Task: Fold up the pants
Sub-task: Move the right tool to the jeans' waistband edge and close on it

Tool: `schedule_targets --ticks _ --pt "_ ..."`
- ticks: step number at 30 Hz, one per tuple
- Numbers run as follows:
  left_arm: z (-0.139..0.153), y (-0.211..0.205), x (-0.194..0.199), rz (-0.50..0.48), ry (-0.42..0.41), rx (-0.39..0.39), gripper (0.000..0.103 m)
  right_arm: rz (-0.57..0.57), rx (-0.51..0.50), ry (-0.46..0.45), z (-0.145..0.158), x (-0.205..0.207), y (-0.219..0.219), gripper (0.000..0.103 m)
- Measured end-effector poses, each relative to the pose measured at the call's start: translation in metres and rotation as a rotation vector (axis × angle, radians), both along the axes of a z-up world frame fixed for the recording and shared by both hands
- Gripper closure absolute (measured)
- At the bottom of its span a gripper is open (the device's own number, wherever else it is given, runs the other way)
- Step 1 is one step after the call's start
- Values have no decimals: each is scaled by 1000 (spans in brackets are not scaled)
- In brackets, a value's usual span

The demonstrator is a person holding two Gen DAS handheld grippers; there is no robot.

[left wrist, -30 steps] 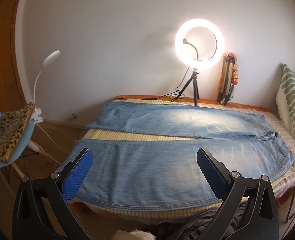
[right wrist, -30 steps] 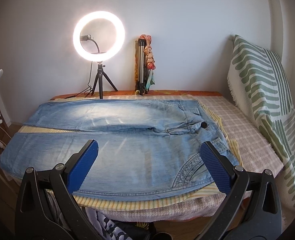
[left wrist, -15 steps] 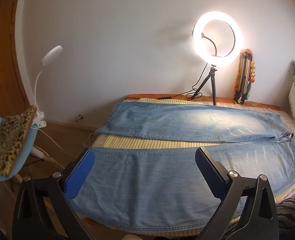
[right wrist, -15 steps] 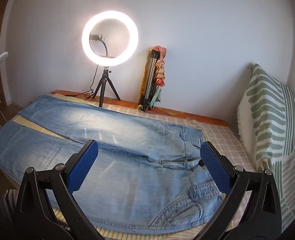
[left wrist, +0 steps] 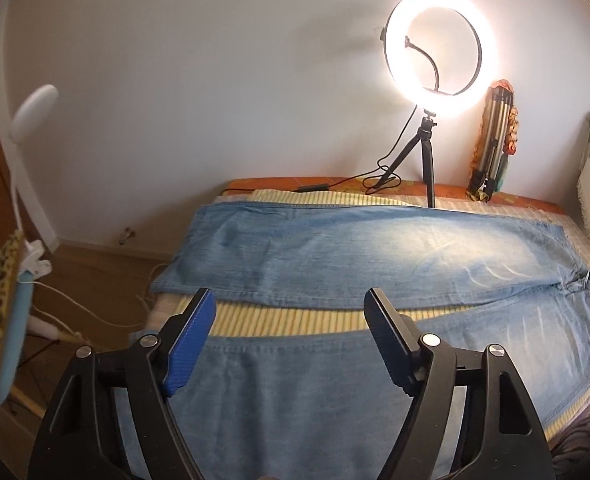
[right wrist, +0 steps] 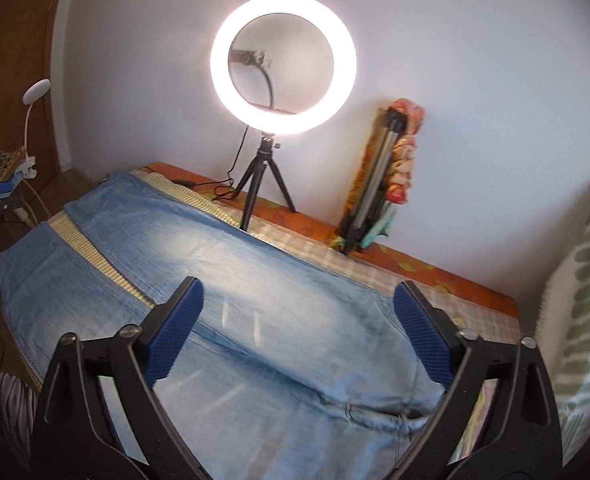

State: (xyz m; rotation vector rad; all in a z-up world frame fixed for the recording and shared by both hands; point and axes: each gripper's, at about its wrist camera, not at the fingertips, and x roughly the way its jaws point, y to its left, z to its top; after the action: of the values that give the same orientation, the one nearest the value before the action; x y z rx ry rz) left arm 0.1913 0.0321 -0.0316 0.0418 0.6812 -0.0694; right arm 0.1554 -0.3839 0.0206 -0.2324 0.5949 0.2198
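Both the left gripper point(left wrist: 289, 306) and right gripper point(right wrist: 297, 300) are hovering with jaws spread wide, gripping nothing, above the pants point(left wrist: 335, 392) lying flat beneath them, probably lining up for a grasp.

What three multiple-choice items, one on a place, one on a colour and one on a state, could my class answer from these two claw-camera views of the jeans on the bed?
1. Where does the ring light stand?
A. At the far edge of the bed, by the wall
B. On the floor
C. On the chair

2. What colour are the pads of the left claw?
A. Red
B. Blue
C. White

3. How do the jeans lie?
A. Folded in half
B. Rolled up
C. Flat, legs apart

Answers:
1 A: its tripod stands behind the jeans, by the wall.
2 B: both pads show blue.
3 C: a strip of striped cover shows between the legs.
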Motion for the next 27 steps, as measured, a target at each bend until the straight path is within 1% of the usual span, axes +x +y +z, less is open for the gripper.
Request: schedule_targets --ticks 1,3,4,7,9,10,11,12,14,16,17,18,21,24,27 --pt "-3 -3 10 -8 14 -5 28 13 6 16 -3 10 -1 9" --pt "-9 -10 30 -28 37 0 36 53 22 51 -11 37 -1 13" --pt "-12 -14 39 -35 47 9 37 70 22 68 -15 50 0 17" --pt "-21 -25 70 -57 68 25 46 143 5 121 -31 87 8 22" --pt "-28 -31 87 -79 88 10 56 186 -25 160 -47 111 14 36" --pt "-35 -35 98 -91 107 1 59 202 -33 180 -56 122 17 39" --pt "-41 -38 106 -101 125 -5 65 217 -38 206 -66 134 20 45" --pt "-49 -41 115 -113 144 -9 70 232 -39 234 -77 145 23 47" --pt "-65 -48 132 -136 180 -11 73 256 -40 278 -96 163 29 51" --pt "-79 -54 146 -148 211 -9 77 280 -46 306 -113 181 34 52" --pt "-85 -56 152 -153 221 -10 79 292 -54 318 -121 190 38 54" --pt "-90 -59 158 -159 230 -14 79 312 -61 330 -128 198 41 56" --pt "-104 -65 173 -173 259 -19 79 342 -79 360 -147 224 50 57" --pt "-117 -74 185 -197 276 3 79 359 -87 387 -164 247 57 58" --pt "-125 -79 193 -213 291 16 79 375 -105 392 -174 263 65 58"
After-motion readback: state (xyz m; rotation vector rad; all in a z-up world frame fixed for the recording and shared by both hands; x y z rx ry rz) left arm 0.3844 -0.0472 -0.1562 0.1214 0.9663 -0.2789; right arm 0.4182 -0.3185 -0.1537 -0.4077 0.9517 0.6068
